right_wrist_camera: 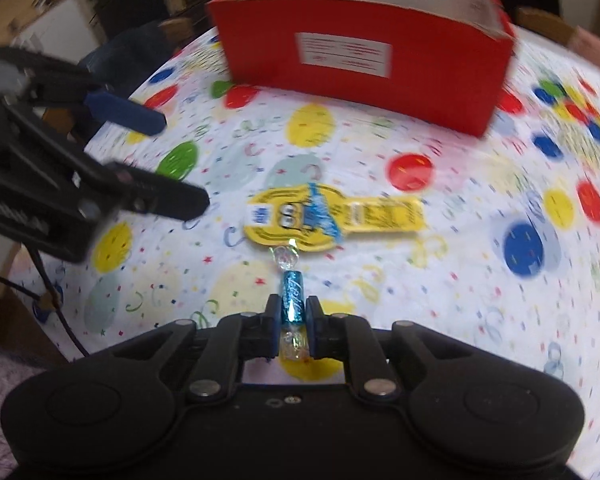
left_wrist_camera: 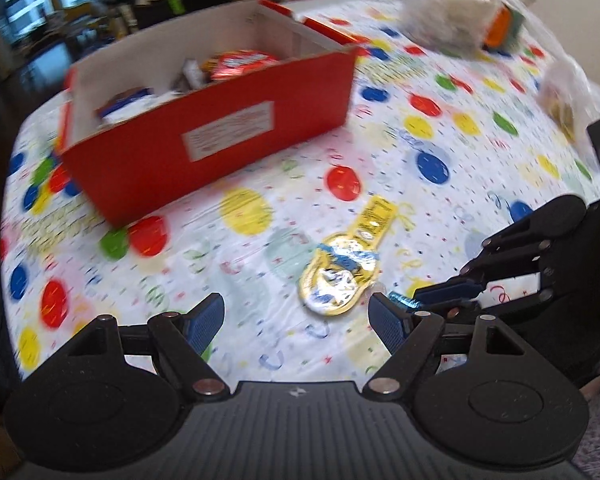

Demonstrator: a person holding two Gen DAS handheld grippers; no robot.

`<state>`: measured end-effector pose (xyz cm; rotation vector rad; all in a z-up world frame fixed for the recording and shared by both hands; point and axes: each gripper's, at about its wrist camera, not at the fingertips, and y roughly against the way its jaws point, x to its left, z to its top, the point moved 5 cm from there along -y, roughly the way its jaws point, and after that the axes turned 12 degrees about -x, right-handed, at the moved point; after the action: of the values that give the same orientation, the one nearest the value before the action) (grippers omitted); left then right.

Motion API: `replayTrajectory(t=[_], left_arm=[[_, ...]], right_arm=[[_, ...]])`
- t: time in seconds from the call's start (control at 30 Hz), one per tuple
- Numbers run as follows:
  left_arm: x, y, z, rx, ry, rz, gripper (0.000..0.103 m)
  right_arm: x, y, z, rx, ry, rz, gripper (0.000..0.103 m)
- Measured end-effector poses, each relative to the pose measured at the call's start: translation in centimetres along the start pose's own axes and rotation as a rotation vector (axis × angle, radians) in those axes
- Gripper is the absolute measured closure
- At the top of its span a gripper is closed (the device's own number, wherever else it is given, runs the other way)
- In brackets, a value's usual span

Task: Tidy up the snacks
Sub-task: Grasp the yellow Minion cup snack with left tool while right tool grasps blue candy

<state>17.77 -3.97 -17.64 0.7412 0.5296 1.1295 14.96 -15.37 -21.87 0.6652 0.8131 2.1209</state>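
Observation:
A red cardboard box [left_wrist_camera: 204, 136] holding several snack packets stands on the dotted tablecloth; it also shows in the right wrist view [right_wrist_camera: 364, 64]. A yellow snack packet [left_wrist_camera: 346, 268] lies flat in front of it, also in the right wrist view [right_wrist_camera: 332, 220]. My left gripper [left_wrist_camera: 296, 320] is open and empty, just short of the yellow packet. My right gripper [right_wrist_camera: 293, 308] is shut on a small blue wrapped candy [right_wrist_camera: 292, 294], held just above the cloth near the yellow packet. The right gripper appears in the left wrist view [left_wrist_camera: 448, 294] at right.
A white plastic bag with an orange item [left_wrist_camera: 456, 20] and a clear bag [left_wrist_camera: 564, 92] lie at the table's far right. The left gripper [right_wrist_camera: 148, 160] reaches in from the left in the right wrist view. Chairs and clutter stand beyond the table.

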Motion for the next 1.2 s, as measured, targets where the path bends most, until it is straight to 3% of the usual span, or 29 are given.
replayTrajectory(t=[0.2,0.4,0.77,0.83,0.97,1.2], left_arm=[[-1.4,-3.5,1.0,0.046,-0.079,-0.063,0.024],[-2.6,-6.4,1.1,0.089,-0.132,-0.062,0.024],[-2.9,-8.5,1.0,0.134,-0.102,-0.082,0.025],[-2.9,-8.5,1.1,0.127,-0.098,-0.075,0.029],[-3.0,-8.1,1.1,0.111,-0.095,-0.068,0.048],[-2.6,-7.7,0.8,0.110,-0.036,-0.028,0.051]], right_arm=[[-3.0,1.8,-0.6,-0.038,-0.127,-0.051,0.093],[-4.8,2.7,-1.0,-0.061,-0.226,-0.073,0.093],[-6.3,3.5,-0.6,-0.084,-0.273,-0.098,0.093],[-6.5,3.4,-0.6,-0.084,-0.278,-0.098,0.093],[-6.7,3.3,-0.5,-0.086,-0.285,-0.098,0.093],[-6.8,3.3,-0.2,-0.092,-0.294,-0.106,0.093]])
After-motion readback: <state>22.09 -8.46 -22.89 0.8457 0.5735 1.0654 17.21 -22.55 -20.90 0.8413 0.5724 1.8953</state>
